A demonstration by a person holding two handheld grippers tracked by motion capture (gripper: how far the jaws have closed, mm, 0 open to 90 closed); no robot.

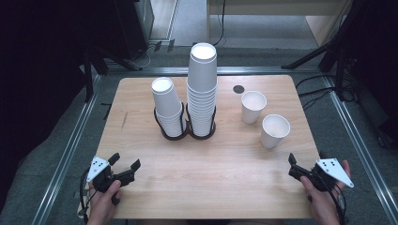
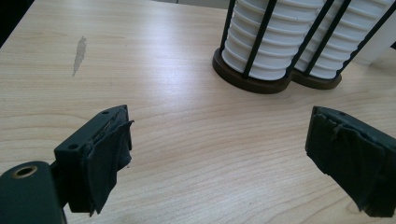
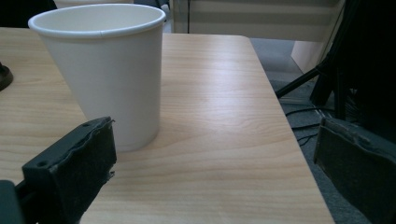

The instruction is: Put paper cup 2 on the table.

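Nearer paper cup stood upright near the worktop right edge, right hand-held gripper just in front of it, jaws spread and empty, left hand-held gripper well apart leftward, spread, bare wood between.

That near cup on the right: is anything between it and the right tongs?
Nothing visible. The right tongs stand open at the table's front right edge, and bare wood lies between them and the near cup. The other loose cup stands behind it, farther back.
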